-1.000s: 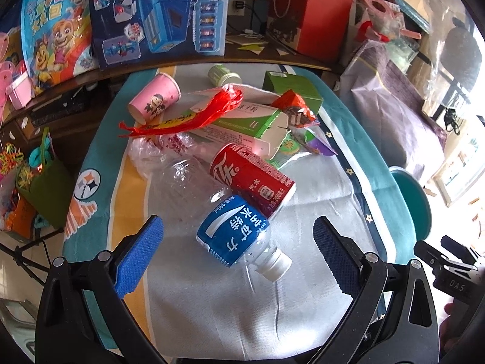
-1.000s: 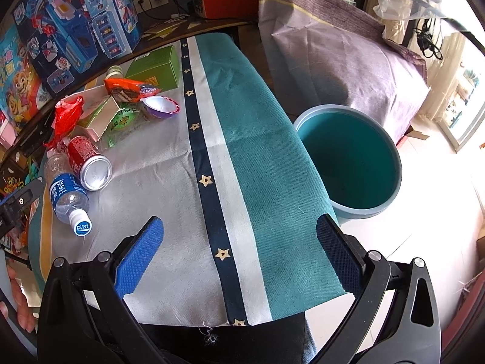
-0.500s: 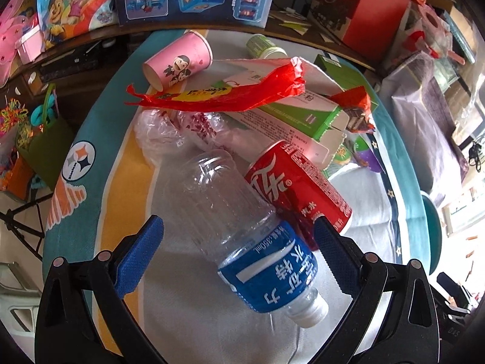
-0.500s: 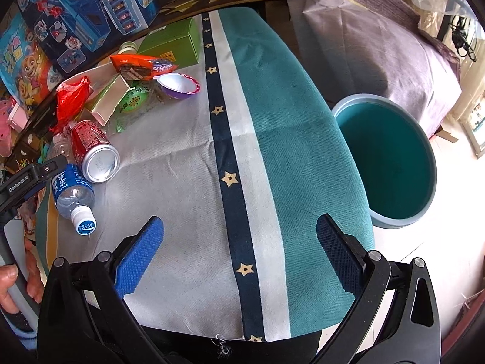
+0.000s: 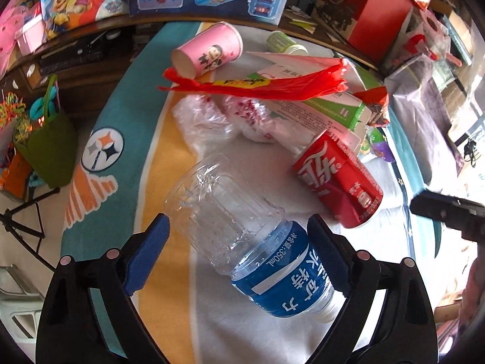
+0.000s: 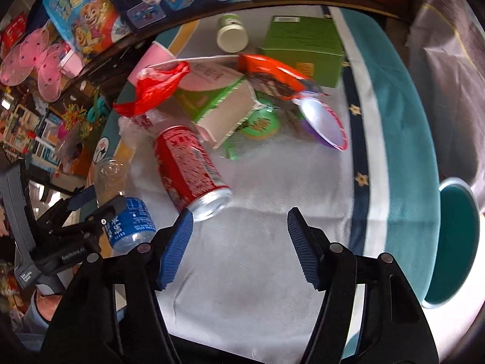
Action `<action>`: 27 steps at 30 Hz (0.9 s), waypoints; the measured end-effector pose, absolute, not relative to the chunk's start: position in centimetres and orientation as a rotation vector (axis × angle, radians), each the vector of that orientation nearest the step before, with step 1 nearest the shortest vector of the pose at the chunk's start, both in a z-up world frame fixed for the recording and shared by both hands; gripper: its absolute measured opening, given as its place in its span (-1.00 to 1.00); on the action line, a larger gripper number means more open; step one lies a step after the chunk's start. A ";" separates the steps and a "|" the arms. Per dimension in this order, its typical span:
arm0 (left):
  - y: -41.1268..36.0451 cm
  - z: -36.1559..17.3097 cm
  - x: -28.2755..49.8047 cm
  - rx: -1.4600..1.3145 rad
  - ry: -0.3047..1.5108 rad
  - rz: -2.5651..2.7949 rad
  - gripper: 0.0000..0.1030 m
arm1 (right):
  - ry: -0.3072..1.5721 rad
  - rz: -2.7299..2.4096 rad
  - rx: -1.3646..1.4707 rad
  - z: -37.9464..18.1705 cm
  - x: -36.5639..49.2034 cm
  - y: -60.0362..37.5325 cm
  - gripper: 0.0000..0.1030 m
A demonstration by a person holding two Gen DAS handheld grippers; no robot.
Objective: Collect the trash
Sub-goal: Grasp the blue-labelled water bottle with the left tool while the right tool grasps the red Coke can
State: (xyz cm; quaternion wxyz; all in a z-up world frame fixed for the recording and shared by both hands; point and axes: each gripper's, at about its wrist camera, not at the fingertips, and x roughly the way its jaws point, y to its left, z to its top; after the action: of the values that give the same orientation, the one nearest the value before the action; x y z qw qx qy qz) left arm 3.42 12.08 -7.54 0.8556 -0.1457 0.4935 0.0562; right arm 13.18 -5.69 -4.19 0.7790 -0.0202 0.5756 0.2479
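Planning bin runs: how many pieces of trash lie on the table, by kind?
Bottles: 1, clear bottle
Cans: 1, red can
Cups: 2, pink cup, green-white cup
Boxes: 2, green box, open carton
Bags: 2, red bag, clear bag
Wrappers: 1, orange wrapper
Bowls or tubs: 2, purple bowl, green tub
Total: 11

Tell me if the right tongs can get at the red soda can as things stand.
Probably yes. The red soda can lies on its side on bare cloth, its silver end just ahead of the right tongs, whose jaws have just been closing with nothing between them. The left tongs are busy at the neighbouring water bottle.
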 end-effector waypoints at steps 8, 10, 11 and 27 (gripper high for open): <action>14.3 -8.7 2.1 -0.380 1.046 0.112 0.83 | 1.369 0.675 -0.233 -6.1 15.2 2.7 0.21; 14.4 -8.9 1.9 -0.375 1.051 0.116 0.83 | 1.389 0.668 -0.270 -6.9 15.5 3.5 0.21; 14.4 -9.0 1.8 -0.372 1.053 0.117 0.83 | 1.398 0.668 -0.280 -7.4 15.6 3.9 0.21; 11.3 -9.7 3.0 -0.249 1.130 0.087 0.34 | 1.381 0.639 -0.084 -7.8 12.7 -3.5 -0.05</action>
State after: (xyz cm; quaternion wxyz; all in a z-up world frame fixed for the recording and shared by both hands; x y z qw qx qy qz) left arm 3.03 11.35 -9.74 0.8363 -0.1177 0.5339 0.0410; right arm 12.74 -3.50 -7.83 0.7236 -0.0381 0.6256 0.2893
